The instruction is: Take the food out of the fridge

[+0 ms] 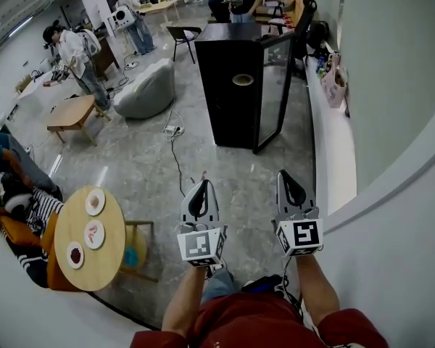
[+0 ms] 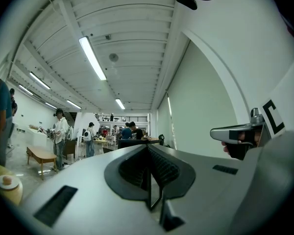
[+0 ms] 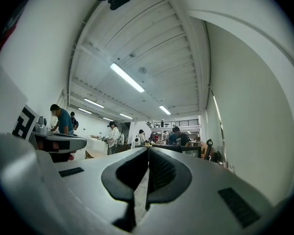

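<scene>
In the head view a tall black fridge (image 1: pixel 228 85) stands on the floor several steps ahead, its glass door (image 1: pixel 275 85) swung open to the right. A round tan dish (image 1: pixel 243 80) rests on its top. What is inside is hidden from here. My left gripper (image 1: pixel 201 185) and right gripper (image 1: pixel 283 175) are held side by side at waist height, far short of the fridge, both shut with nothing between the jaws. In the left gripper view the left gripper (image 2: pixel 148 153) points at the distant fridge (image 2: pixel 137 142). The right gripper (image 3: pixel 147 153) aims likewise at the fridge (image 3: pixel 183 150).
A round wooden table (image 1: pixel 109 256) with three plates of food (image 1: pixel 93 233) stands at my lower left. A grey beanbag (image 1: pixel 148 89), a low wooden table (image 1: pixel 71 113) and a floor cable (image 1: pixel 175 154) lie left of the fridge. A white ledge (image 1: pixel 333 147) runs along the right wall. Several people stand farther back.
</scene>
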Demonstrator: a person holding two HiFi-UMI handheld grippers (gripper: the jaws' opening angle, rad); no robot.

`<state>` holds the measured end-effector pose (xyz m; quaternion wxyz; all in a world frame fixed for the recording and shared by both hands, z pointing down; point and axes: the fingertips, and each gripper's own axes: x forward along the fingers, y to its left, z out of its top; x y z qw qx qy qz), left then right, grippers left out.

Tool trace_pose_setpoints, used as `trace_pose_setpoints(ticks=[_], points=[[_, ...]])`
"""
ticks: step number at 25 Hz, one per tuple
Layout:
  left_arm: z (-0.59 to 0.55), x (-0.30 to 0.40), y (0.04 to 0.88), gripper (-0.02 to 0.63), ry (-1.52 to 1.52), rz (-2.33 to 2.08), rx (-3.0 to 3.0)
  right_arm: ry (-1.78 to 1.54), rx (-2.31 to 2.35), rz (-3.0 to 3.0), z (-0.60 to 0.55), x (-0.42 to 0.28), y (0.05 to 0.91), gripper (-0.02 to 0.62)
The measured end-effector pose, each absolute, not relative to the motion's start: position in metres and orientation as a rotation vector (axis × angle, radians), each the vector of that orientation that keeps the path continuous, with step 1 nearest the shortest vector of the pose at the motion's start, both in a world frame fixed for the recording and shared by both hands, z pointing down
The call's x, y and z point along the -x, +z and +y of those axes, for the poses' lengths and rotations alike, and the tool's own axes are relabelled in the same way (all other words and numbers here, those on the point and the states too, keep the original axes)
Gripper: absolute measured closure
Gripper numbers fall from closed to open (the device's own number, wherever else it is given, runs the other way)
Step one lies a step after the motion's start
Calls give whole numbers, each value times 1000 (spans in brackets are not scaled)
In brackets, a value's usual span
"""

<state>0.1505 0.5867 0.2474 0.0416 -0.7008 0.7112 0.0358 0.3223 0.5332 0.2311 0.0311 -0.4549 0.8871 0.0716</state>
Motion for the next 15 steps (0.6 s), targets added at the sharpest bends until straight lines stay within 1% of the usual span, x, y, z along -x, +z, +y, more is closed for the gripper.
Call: trace_pose_setpoints(ticks=[15], points=[[533,-68,243,594,118,2178,2138,255,1409,2748,478,-240,228,572]])
